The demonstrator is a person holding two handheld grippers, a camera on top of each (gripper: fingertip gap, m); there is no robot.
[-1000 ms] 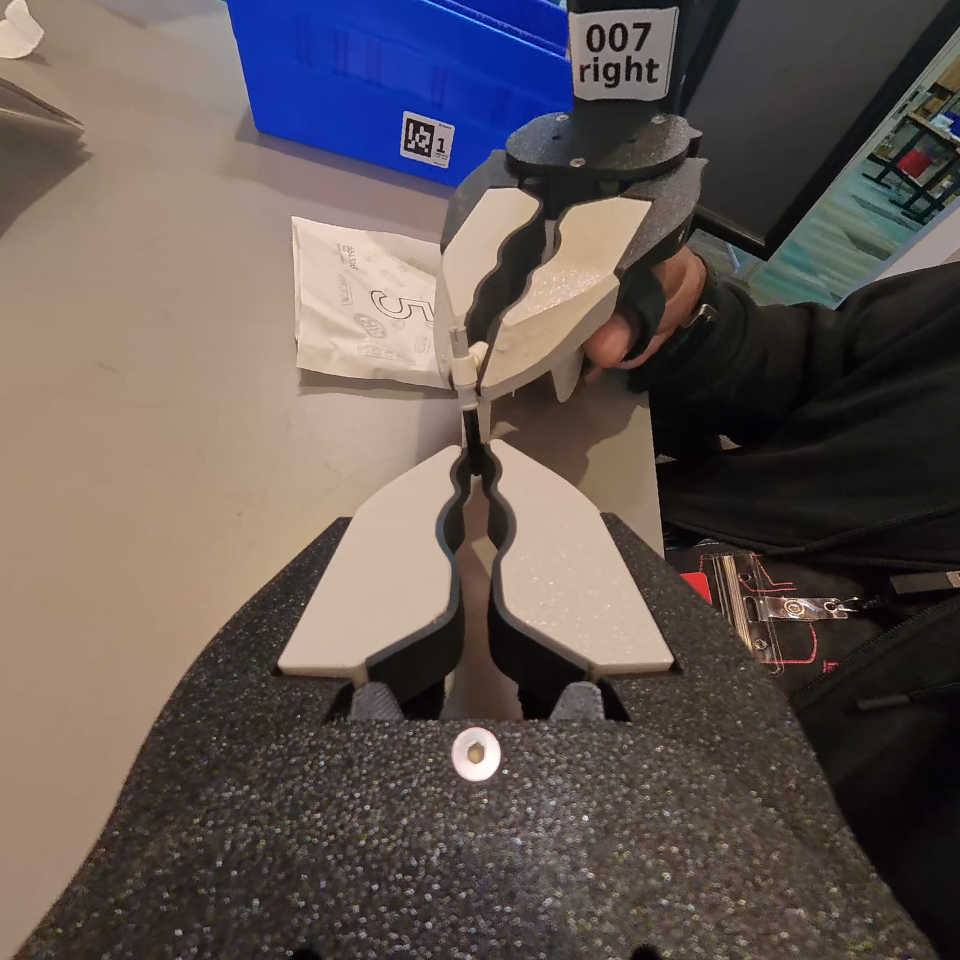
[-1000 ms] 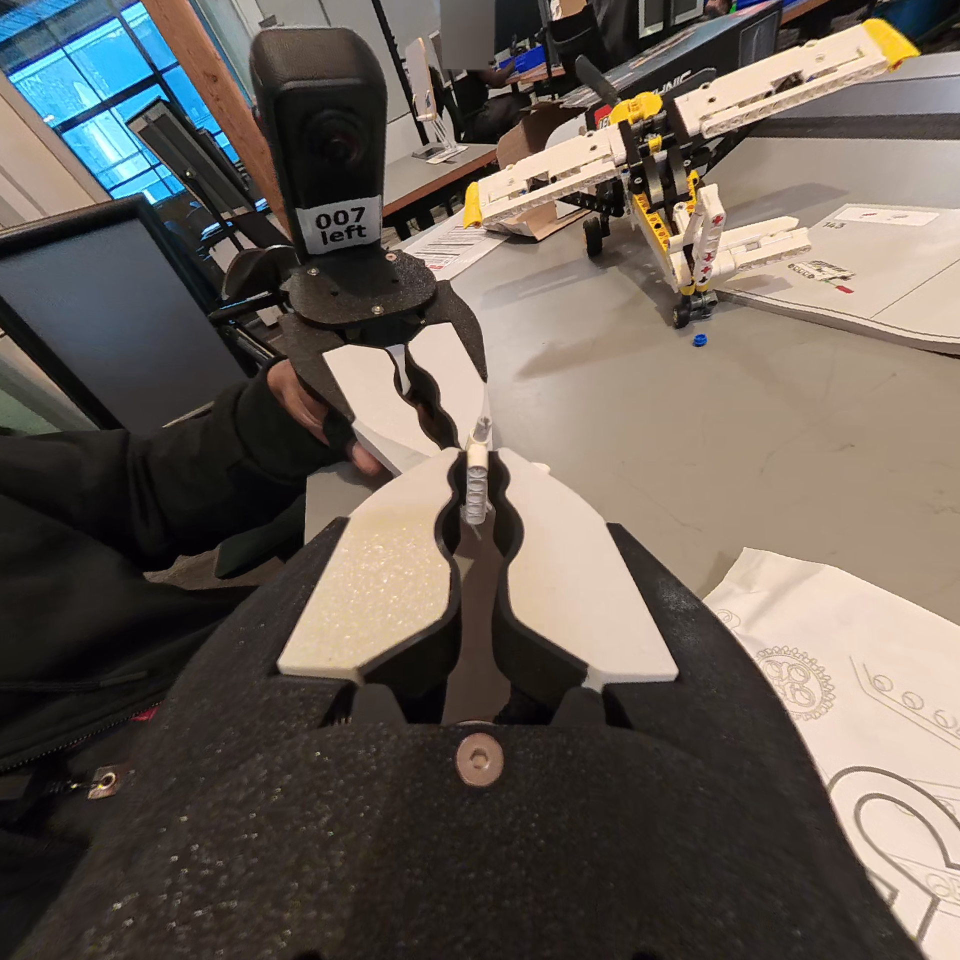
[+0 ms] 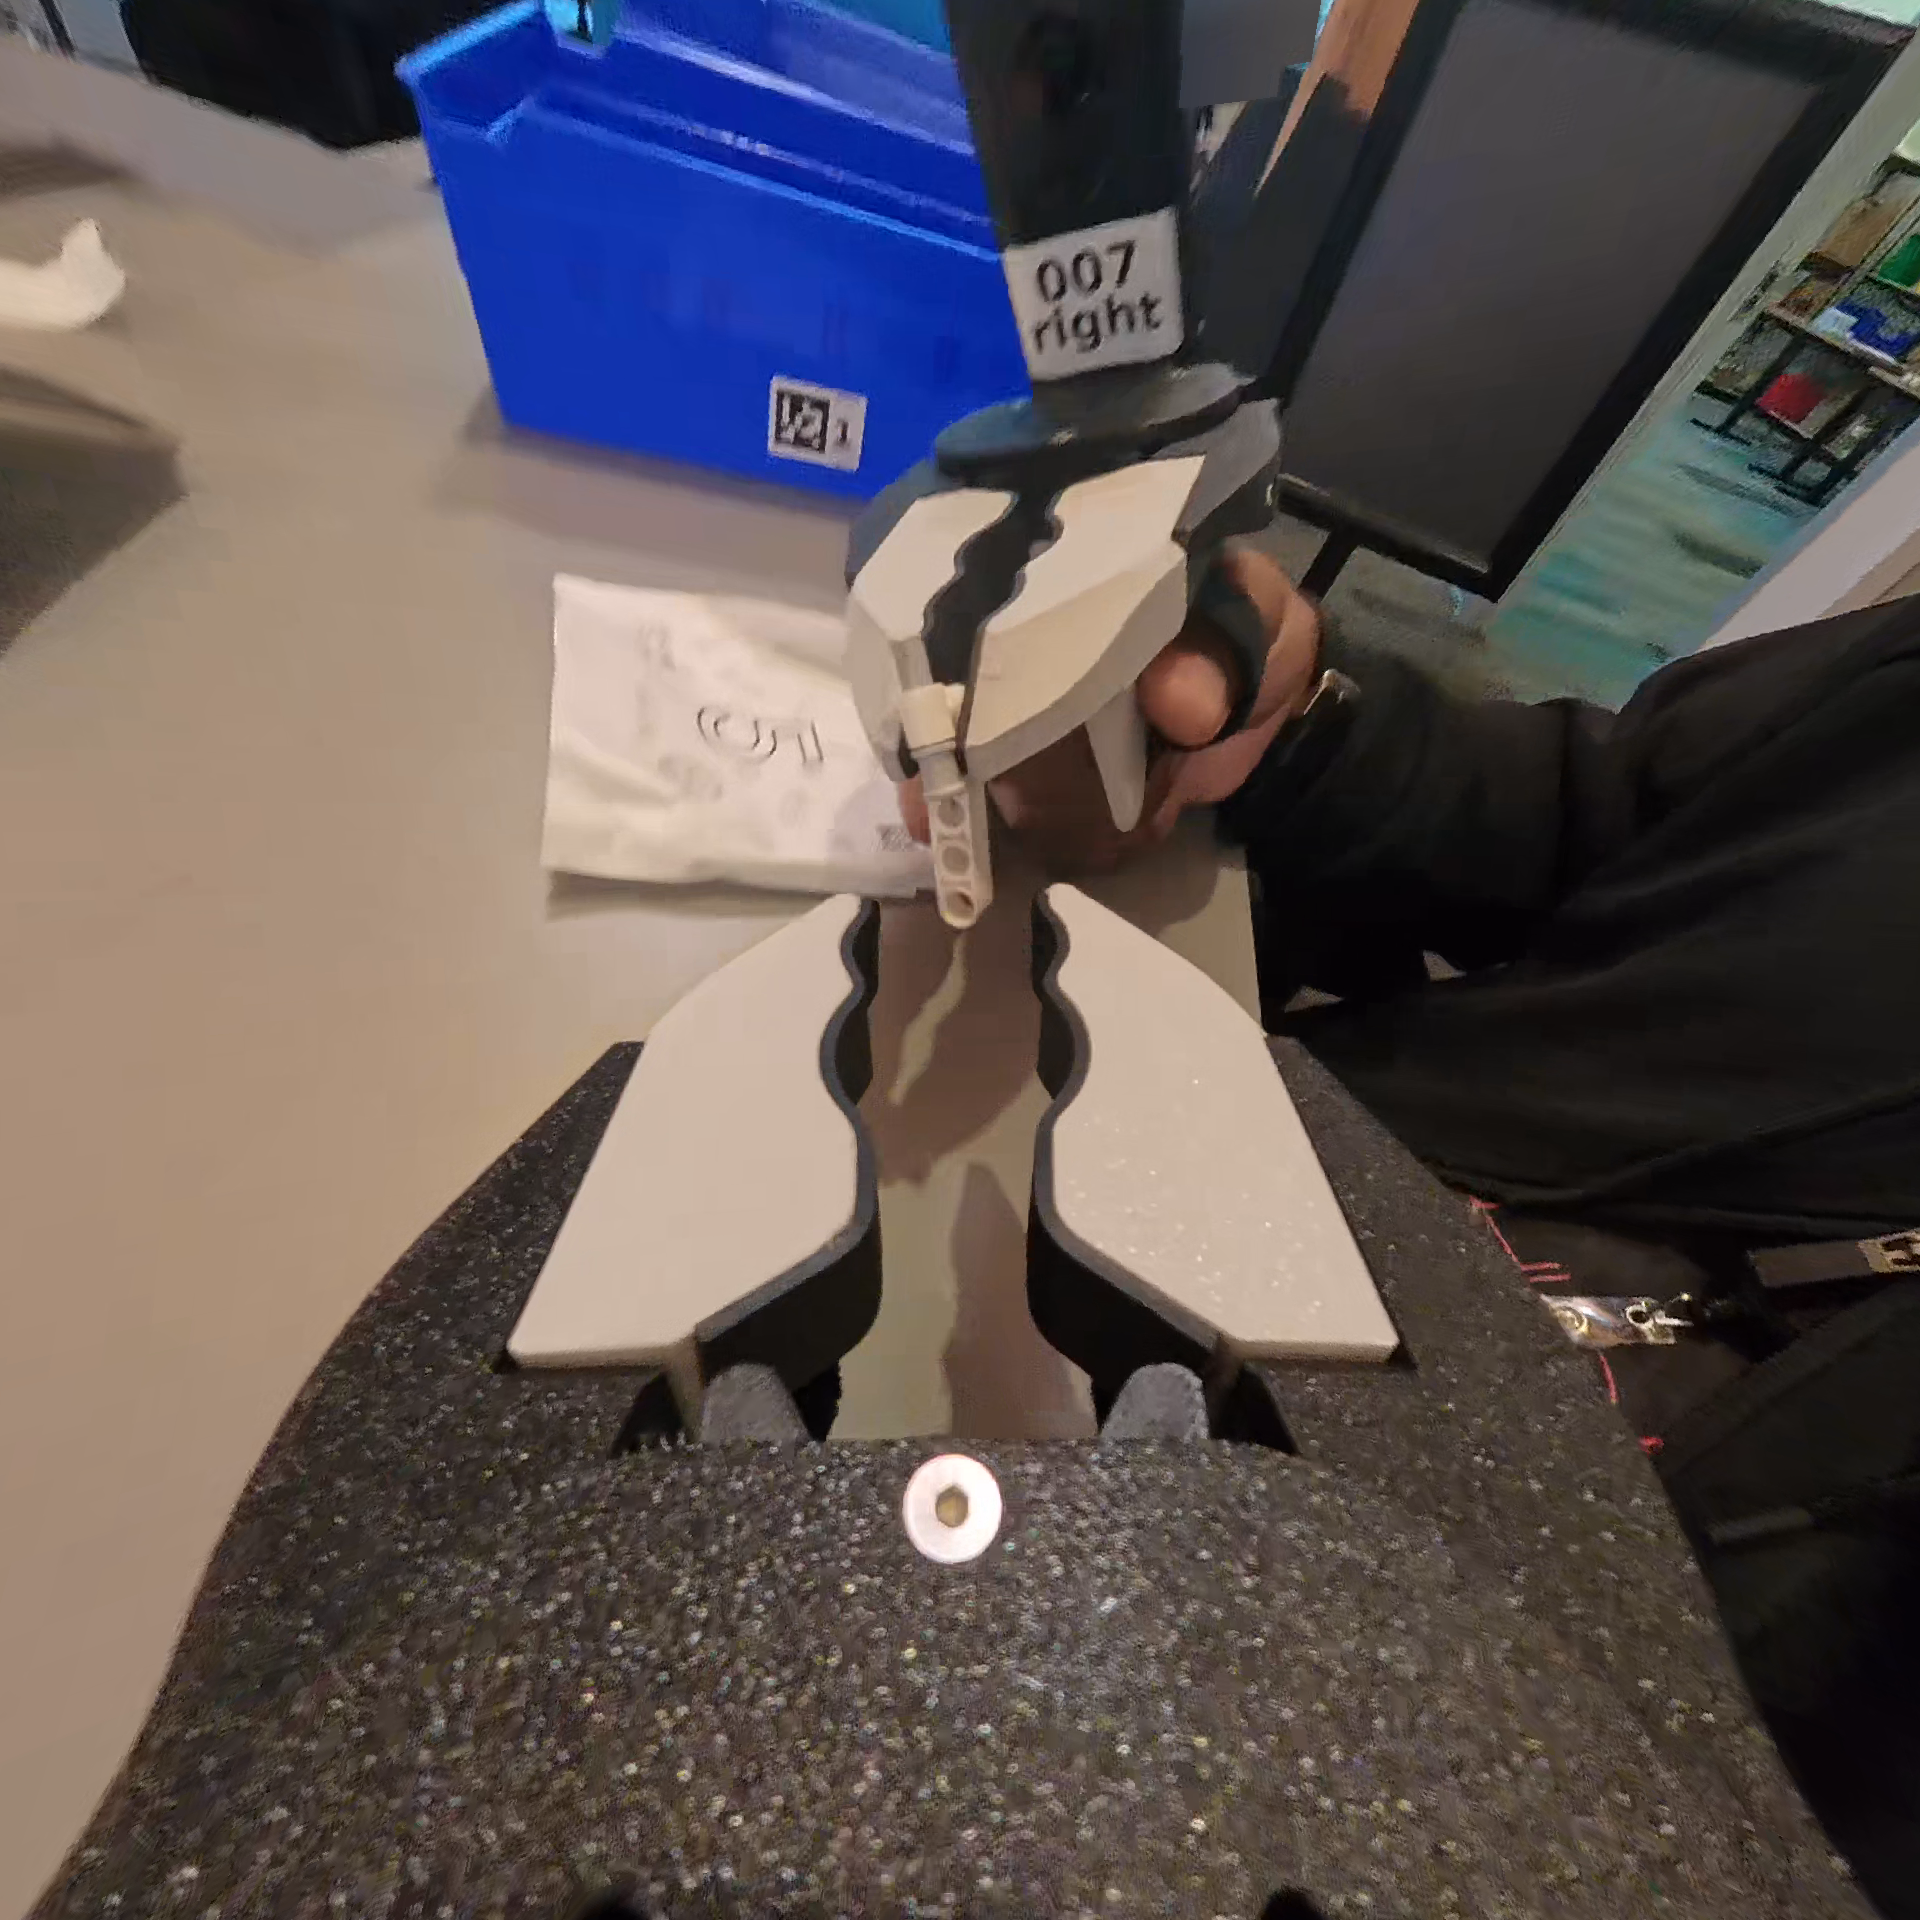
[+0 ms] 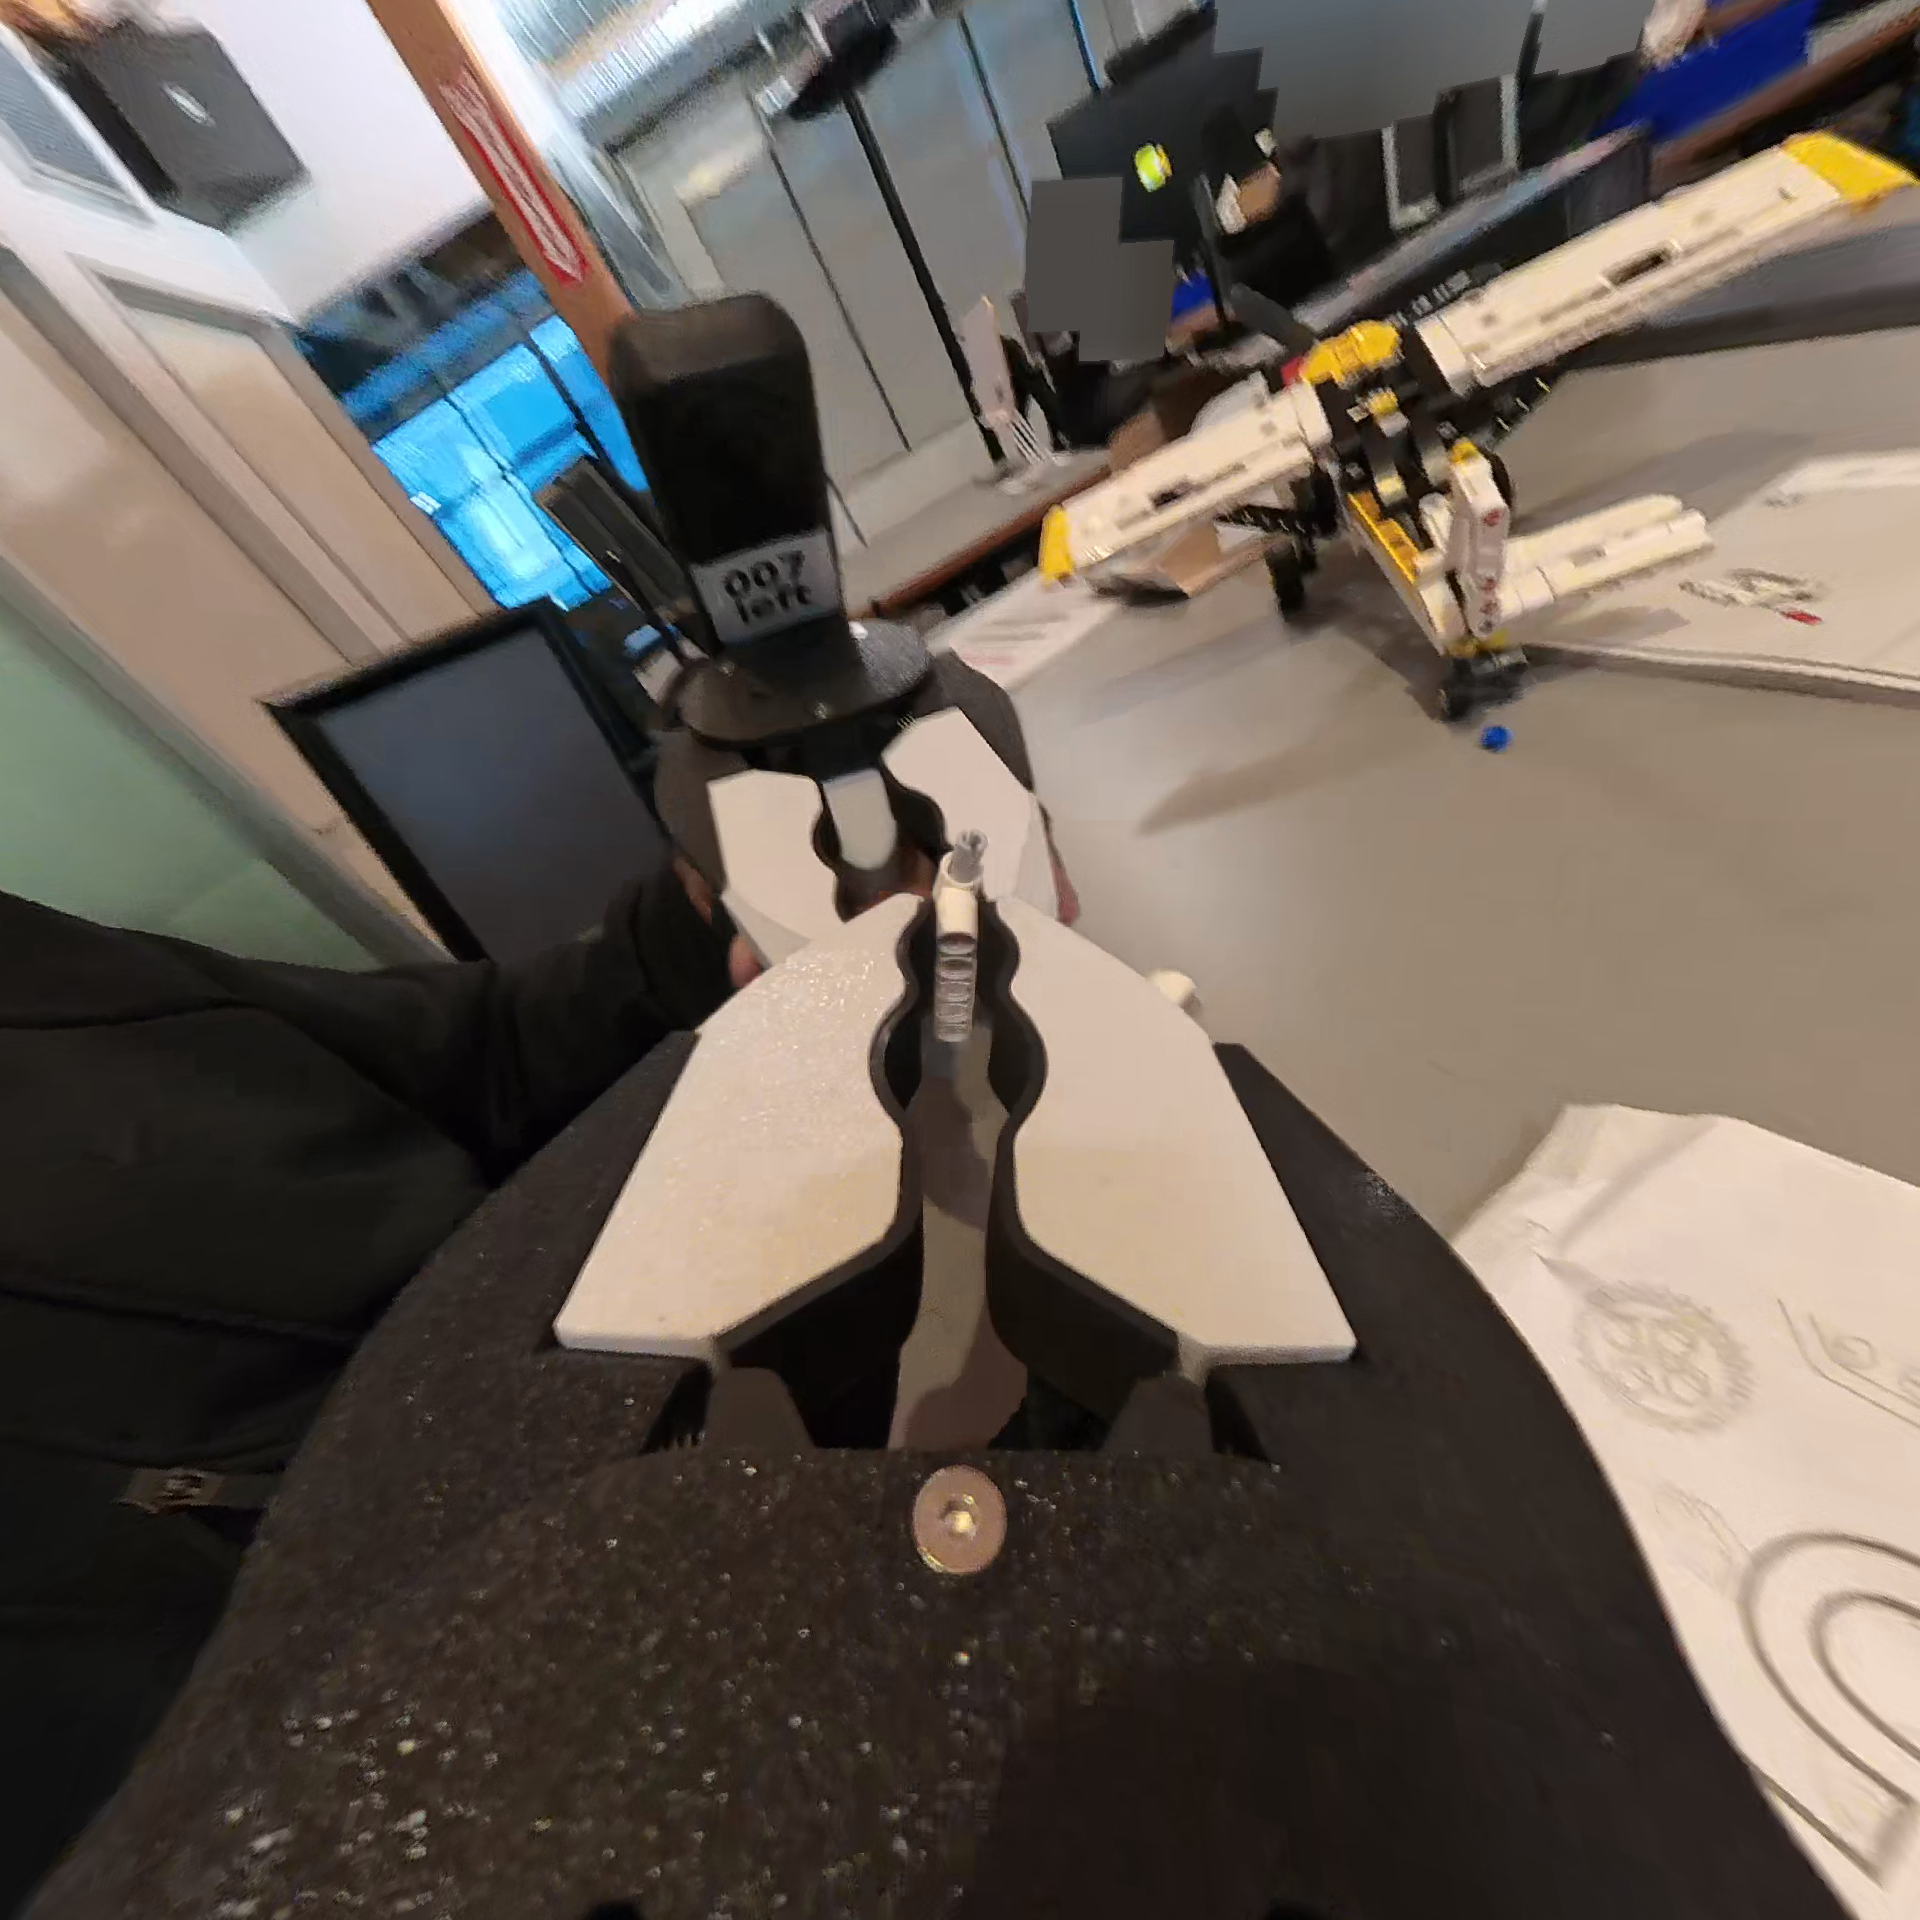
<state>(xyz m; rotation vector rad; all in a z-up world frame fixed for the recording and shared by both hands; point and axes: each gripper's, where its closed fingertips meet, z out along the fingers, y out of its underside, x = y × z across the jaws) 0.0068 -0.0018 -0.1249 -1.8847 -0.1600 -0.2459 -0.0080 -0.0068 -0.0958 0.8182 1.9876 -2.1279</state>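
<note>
Left wrist view: at frame centre, the right gripper (image 3: 951, 727) is clamped on a small white perforated beam (image 3: 958, 852) with a grey pin; the left gripper (image 3: 954, 925) stands open and bare just below. Judged light, rigid, slippery; best held across its flat sides.

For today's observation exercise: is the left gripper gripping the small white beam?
No, the left gripper is open and empty; the white beam is held by the right gripper.
</note>
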